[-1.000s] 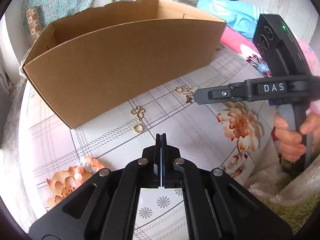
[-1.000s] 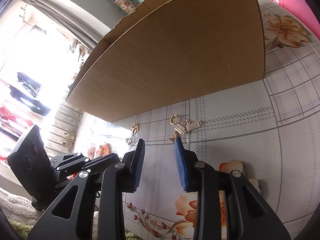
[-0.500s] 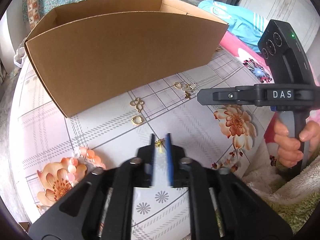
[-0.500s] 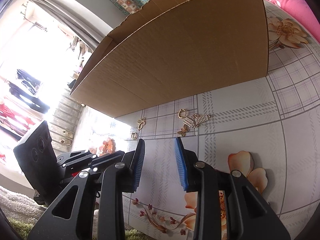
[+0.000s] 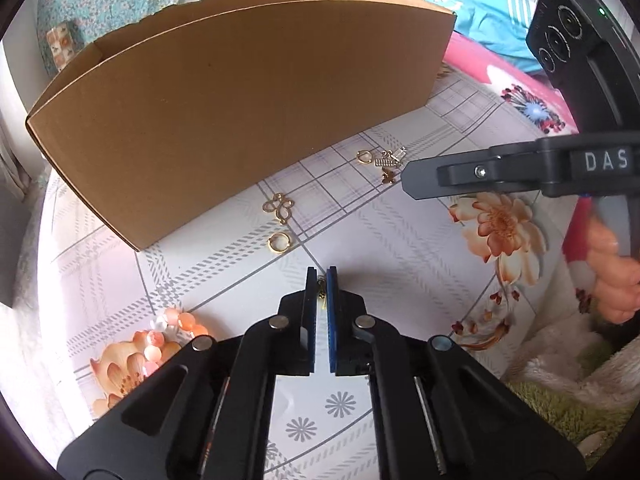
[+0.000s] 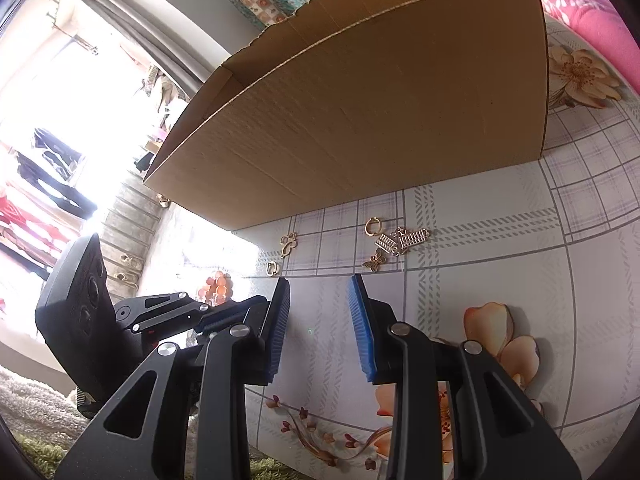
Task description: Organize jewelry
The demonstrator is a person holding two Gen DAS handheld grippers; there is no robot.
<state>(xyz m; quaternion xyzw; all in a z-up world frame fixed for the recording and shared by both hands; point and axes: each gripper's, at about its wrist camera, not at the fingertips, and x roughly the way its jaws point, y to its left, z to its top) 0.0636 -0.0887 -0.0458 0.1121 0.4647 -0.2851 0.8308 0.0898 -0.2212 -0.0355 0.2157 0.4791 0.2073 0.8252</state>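
Low in the left wrist view, my left gripper (image 5: pixel 321 274) has its jaws closing to a narrow gap, and a small gold charm (image 5: pixel 321 289) is pinched between the blue pads. Ahead on the tablecloth lie a gold ring (image 5: pixel 279 242) and a looped gold charm (image 5: pixel 279 208). Farther right are another ring (image 5: pixel 364 157), comb-shaped charms (image 5: pixel 390 159) and a butterfly charm (image 5: pixel 387 176). My right gripper (image 6: pixel 318 280) stands open just short of that cluster (image 6: pixel 402 240), with nothing between its fingers. The cardboard box (image 5: pixel 240 120) stands behind the jewelry.
Orange beads (image 5: pixel 176 326) lie at the left near my left gripper. The round table's flowered cloth (image 5: pixel 420 280) drops off at the right onto fluffy fabric (image 5: pixel 568 380). A person's hand (image 5: pixel 616 280) holds the right gripper's handle. Pink and blue bedding lies behind.
My left jaws were fully shut, then parted around a small gold charm, and now stand narrow on it. The right gripper has stayed open and hardly moved.
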